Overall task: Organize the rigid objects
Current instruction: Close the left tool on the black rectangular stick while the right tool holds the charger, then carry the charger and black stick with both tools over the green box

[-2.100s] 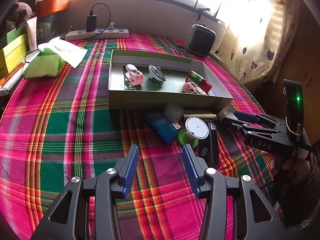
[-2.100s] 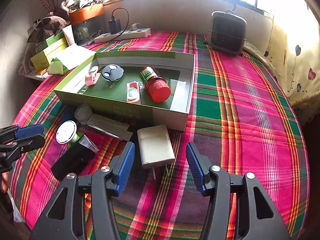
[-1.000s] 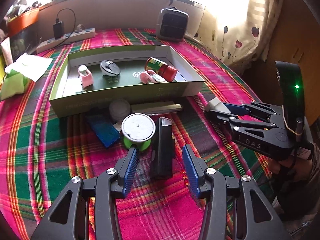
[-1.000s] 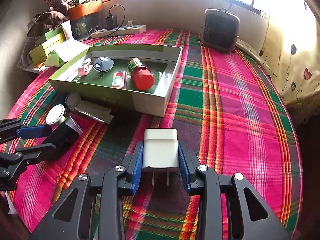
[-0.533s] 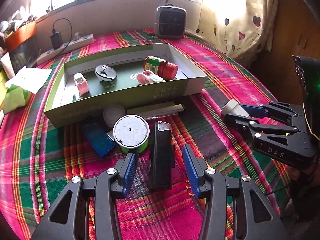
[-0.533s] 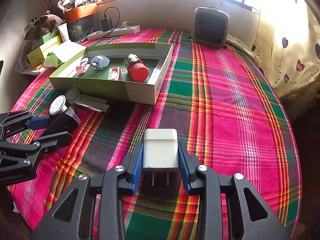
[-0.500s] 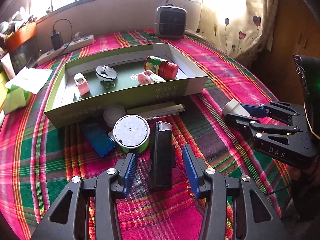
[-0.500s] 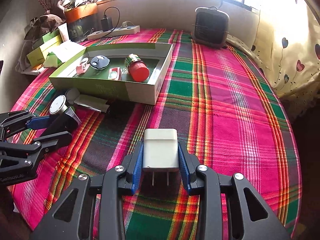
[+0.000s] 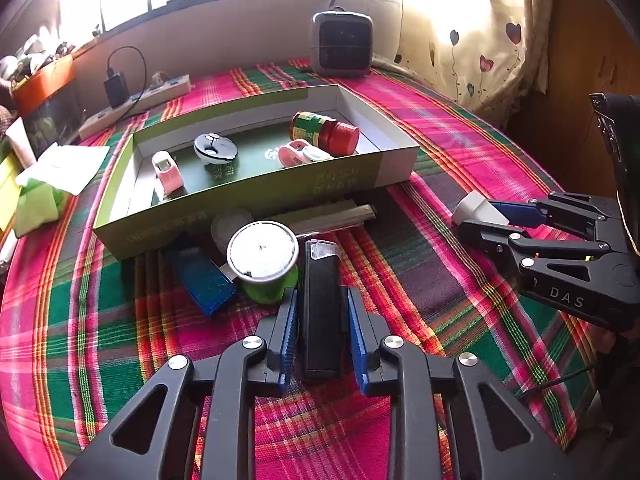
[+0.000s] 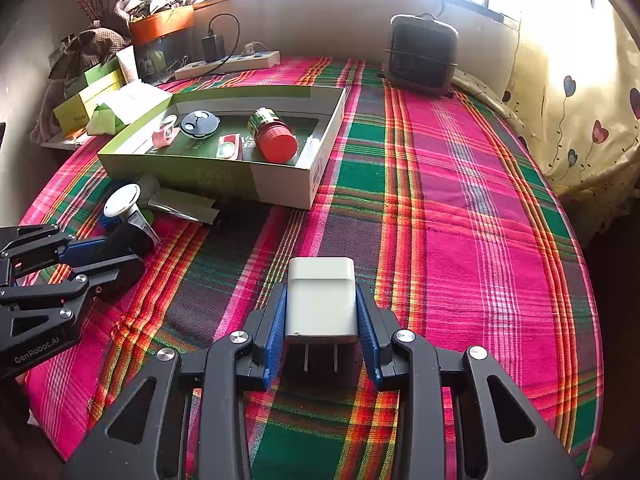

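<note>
Charger (image 10: 321,300) clamped in right gripper (image 10: 321,322), black lighter (image 9: 320,304) pinched in left gripper (image 9: 322,320), over plaid tablecloth (image 10: 460,220).

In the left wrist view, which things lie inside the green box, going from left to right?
Pink clip → dark round case → pink and white holder → red-capped jar, which lies on its side in the green box.

Two low wrist views, shared tray (image 9: 256,194).
</note>
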